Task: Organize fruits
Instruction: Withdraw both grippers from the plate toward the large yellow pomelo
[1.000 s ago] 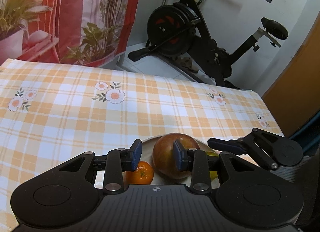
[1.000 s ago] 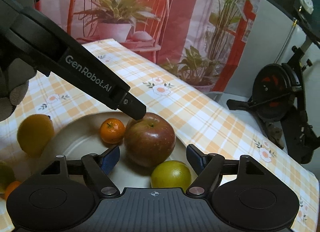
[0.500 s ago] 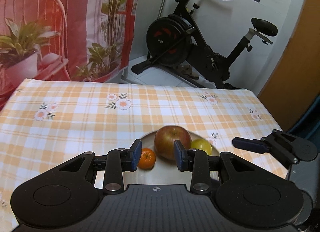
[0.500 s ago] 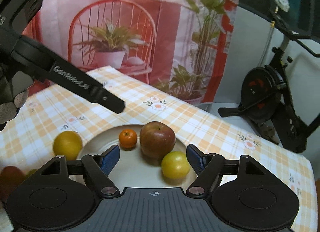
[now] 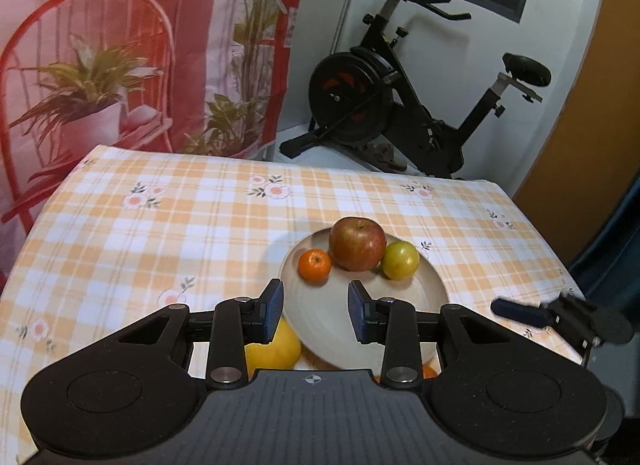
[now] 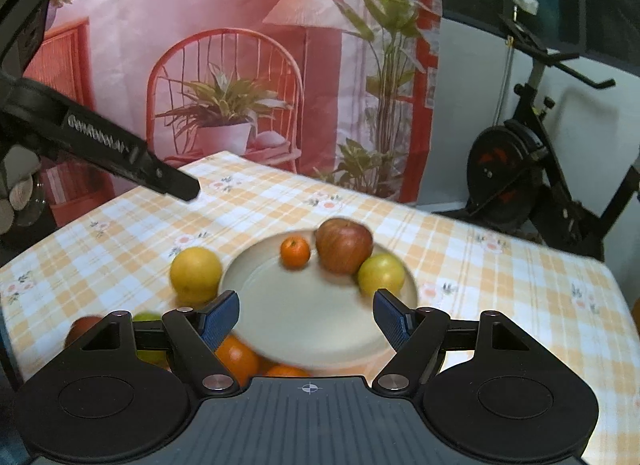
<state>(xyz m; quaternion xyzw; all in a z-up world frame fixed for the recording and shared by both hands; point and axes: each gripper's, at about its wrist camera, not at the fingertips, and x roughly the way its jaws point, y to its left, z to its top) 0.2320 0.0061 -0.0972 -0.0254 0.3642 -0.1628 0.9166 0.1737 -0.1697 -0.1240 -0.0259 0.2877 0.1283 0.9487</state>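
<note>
A beige plate [image 5: 416,289] on the checked tablecloth holds a red apple [image 5: 357,243], a small mandarin [image 5: 315,265] and a yellow-green fruit [image 5: 400,260]. My left gripper [image 5: 316,311] hovers over the plate's near side, jaws a little apart with nothing between them. In the right wrist view the same plate [image 6: 280,289], apple [image 6: 344,245], mandarin [image 6: 295,251] and yellow-green fruit [image 6: 381,275] lie ahead. My right gripper [image 6: 307,319] stands open and empty above the plate's near edge. The left gripper [image 6: 186,189] reaches in from the upper left.
Loose fruit lies off the plate near me: a yellow citrus [image 6: 195,274], an orange [image 6: 236,359], a green fruit [image 6: 146,319] and a red one [image 6: 82,327]. An exercise bike [image 5: 400,105] stands beyond the table's far edge. A printed curtain [image 6: 240,65] hangs behind.
Both grippers have drawn back from the plate and risen, so the fruit looks smaller and farther. The loose fruit beside the plate has come into view. Neither gripper took hold of anything.
</note>
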